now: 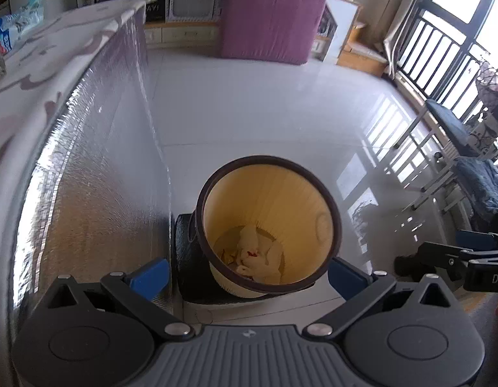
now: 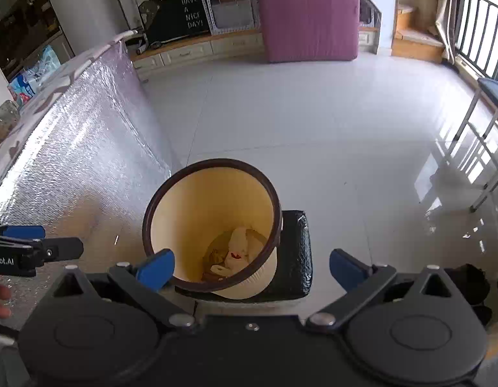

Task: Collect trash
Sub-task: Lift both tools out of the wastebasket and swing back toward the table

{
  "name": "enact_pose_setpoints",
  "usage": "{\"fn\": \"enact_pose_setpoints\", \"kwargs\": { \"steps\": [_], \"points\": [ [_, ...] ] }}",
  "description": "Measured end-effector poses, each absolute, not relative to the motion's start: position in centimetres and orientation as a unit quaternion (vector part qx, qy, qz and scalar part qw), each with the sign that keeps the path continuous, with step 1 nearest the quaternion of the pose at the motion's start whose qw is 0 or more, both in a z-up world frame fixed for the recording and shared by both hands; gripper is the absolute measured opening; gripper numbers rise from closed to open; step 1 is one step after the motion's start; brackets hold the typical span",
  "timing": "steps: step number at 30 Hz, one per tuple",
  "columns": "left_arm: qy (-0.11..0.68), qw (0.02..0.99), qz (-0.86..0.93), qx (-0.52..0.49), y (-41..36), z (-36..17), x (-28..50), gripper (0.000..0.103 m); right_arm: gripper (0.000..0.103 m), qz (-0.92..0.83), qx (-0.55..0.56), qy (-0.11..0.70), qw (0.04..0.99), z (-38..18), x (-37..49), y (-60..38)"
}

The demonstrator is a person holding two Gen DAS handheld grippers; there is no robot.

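Left wrist view first: I see the pale tiled floor spread out beneath me, with the purple mattress leaning upright at the far wall and the table's silver foil skirt hanging down along the left side. Below my tools stands the yellow trash bin with its dark brown rim, resting on a black cushioned stool just beside the foil skirt. Crumpled white trash lies at the bottom of the bin (with a small red spot on it and some brownish scraps beside it). My left gripper stands spread wide over the bin with nothing between its blue pads. In the right wrist view, my right gripper is likewise spread to its widest and empty, the bin's near rim showing between its fingers, while the trash sits deep inside.
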State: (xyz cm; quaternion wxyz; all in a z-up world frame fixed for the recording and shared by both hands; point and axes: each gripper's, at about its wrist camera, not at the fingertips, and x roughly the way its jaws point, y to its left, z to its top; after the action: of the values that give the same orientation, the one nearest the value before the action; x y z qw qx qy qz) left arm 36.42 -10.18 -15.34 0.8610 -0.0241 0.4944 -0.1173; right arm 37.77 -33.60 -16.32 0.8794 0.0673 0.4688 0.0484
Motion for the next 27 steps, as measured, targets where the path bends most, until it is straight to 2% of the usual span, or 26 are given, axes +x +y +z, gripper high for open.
{"fn": "enact_pose_setpoints", "kwargs": {
  "steps": [16,27],
  "points": [
    [0.407,0.901,-0.144,-0.035,-7.1,-8.8,28.6,0.103,0.103,0.034,0.067,0.398,0.914,-9.7,29.7,-31.5],
    [0.329,0.938,-0.089,-0.062,0.4,-5.6,23.5,0.103,0.103,0.064,0.074,0.332,0.938,-7.0,27.1,-26.7]
  ]
}}
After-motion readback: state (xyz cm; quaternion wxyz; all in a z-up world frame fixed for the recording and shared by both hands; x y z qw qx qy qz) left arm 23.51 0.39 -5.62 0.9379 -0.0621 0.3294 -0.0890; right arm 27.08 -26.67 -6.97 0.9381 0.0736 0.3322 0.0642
